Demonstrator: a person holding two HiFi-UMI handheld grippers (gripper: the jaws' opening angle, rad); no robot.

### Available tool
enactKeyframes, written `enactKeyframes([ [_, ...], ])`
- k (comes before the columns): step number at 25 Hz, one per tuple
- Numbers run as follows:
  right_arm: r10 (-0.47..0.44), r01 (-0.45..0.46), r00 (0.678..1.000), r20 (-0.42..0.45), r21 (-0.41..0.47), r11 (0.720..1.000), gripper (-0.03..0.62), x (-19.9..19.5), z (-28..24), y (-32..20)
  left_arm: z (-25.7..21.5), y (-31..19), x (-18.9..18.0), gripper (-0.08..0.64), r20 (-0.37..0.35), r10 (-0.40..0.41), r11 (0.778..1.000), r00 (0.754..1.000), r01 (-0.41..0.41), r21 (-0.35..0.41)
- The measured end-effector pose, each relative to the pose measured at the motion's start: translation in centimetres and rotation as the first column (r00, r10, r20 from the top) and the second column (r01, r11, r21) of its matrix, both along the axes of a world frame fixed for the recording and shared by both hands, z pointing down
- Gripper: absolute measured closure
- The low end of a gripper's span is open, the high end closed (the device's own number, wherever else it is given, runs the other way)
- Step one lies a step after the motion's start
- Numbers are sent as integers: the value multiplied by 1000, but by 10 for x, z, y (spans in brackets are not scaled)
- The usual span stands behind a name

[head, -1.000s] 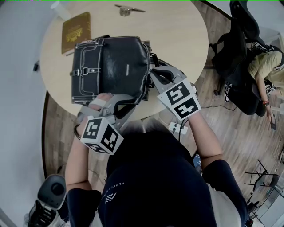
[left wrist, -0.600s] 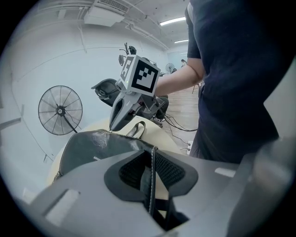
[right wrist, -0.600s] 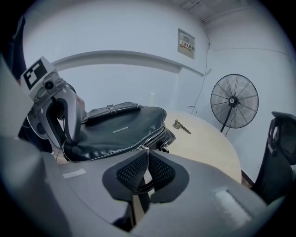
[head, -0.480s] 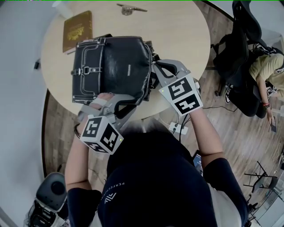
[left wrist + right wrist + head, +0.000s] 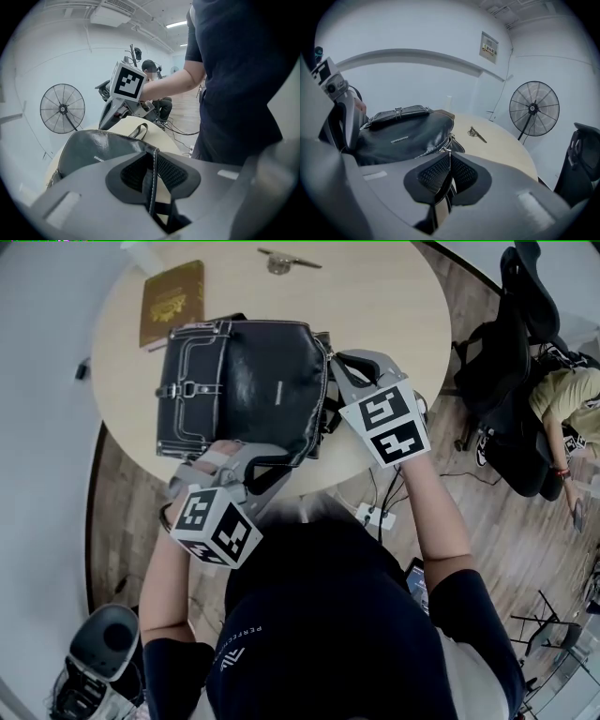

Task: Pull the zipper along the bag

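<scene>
Jaws of our left gripper [image 5: 152, 157] were clamped on a stitched leather strip [image 5: 151, 187] at the near end of the black bag [image 5: 93, 147], the strip running upright between the ribbed pads; jaws of our right gripper [image 5: 449, 157] were almost together, pinched on the small metal zipper pull [image 5: 446, 150] at the bag's right-hand edge. We saw the bag lying flat on the round, pale worktop [image 5: 394, 296], its buckled front panel towards the left of the head view and its glossy side facing up; the zipper line [image 5: 429, 149] ran along the edge nearest the right gripper. Our left gripper held the bag's near right corner, while the right one sat farther along that same side, its marker cube [image 5: 384, 423] just off the worktop's rim. We noted a brown book [image 5: 172, 303] just beyond the bag's far left corner; a small metal object [image 5: 278, 261] lay near the far rim, well apart from the bag. A standing fan [image 5: 533, 109] stood against the wall; another person [image 5: 562, 390] sat at the right of the head view, beyond the worktop.
</scene>
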State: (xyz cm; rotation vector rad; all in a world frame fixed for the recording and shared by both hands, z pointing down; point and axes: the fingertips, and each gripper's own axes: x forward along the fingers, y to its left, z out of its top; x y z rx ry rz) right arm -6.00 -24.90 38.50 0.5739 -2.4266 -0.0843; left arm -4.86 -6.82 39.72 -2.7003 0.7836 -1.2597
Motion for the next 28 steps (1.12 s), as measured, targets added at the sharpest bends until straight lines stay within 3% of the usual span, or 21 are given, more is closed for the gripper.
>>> enactKeyframes([
  [16,53,-53,998,38,3,999,561,7,1,3,-1,-4,-1,443,-51,-63,998,997,62,-23],
  [22,88,-88,994,70,-3,996,540,20,-4,7,-16,-5,-7,413,-170,-133,991,976,128,-41],
  [28,110,-108,989,94,-22,994,540,32,-8,17,-28,-20,-20,450,-249,-226,973,942,231,-9],
])
